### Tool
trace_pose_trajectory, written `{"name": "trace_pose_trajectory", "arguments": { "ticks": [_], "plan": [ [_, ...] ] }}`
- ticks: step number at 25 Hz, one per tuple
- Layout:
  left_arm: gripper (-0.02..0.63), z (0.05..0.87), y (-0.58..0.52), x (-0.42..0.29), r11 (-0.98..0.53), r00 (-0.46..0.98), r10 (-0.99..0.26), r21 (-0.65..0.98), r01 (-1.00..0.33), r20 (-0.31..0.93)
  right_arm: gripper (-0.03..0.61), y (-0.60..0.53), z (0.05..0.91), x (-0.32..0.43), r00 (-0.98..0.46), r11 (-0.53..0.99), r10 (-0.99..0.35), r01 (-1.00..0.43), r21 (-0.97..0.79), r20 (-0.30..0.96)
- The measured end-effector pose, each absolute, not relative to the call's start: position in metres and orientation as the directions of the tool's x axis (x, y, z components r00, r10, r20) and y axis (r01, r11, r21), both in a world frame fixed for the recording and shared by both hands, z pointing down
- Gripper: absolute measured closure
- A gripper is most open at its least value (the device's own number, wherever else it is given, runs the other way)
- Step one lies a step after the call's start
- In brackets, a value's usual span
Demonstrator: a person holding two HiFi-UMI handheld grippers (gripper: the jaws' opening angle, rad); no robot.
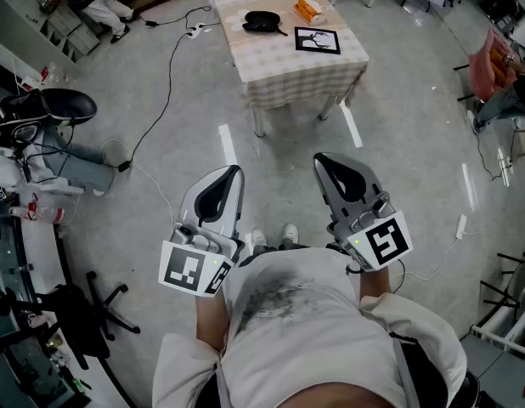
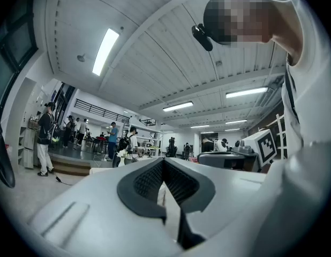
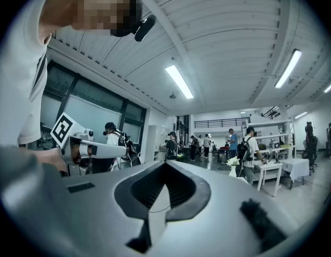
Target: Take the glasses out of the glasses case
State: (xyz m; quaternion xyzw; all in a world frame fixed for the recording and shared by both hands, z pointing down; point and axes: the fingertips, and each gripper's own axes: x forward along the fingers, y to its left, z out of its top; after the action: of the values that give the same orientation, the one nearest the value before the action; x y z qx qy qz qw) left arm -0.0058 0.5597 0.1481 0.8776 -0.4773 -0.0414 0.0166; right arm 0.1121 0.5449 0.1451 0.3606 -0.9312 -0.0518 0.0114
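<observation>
A white shirt (image 1: 305, 313) fills the lower edge of the head view, and both tools are carried close against it; the left gripper (image 1: 235, 172) and the right gripper (image 1: 323, 158) are pointed forward over the floor, level with a pair of shoes (image 1: 271, 238). In the left gripper view the jaws of the left gripper (image 2: 164, 162) are seen pressed together at the tips, with nothing between them; in the right gripper view the same is seen of the right gripper (image 3: 165, 165). The tools are judged to be held in a carrying posture, since the work surface is well apart from them and nothing is within reach. The glasses case (image 1: 261, 22) lies on a table (image 1: 279, 79) covered with a pale checked cloth, at the far end of the floor; beside it an orange packet (image 1: 308, 10) and a black-framed card (image 1: 317, 40) are set. The case is seen as a dark, rounded, low shape; whether its lid is raised cannot be told, and no glasses are made out.
</observation>
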Motion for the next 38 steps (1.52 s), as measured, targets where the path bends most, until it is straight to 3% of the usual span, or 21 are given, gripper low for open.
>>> {"name": "trace_pose_trajectory", "arguments": {
  "ticks": [31, 38],
  "plan": [
    [0.609, 0.151, 0.507, 0.040, -0.505, 0.504, -0.863, 0.029, -0.863, -0.035, 0.561, 0.487, 0.151, 0.140, -0.776, 0.771, -0.627, -0.631, 0.085, -0.075],
    [0.609, 0.159, 0.473, 0.023, -0.526, 0.525, -0.851, 0.046, -0.849, -0.023, 0.561, 0.455, 0.162, 0.123, -0.758, 0.754, -0.652, -0.649, 0.104, -0.007]
  ]
}}
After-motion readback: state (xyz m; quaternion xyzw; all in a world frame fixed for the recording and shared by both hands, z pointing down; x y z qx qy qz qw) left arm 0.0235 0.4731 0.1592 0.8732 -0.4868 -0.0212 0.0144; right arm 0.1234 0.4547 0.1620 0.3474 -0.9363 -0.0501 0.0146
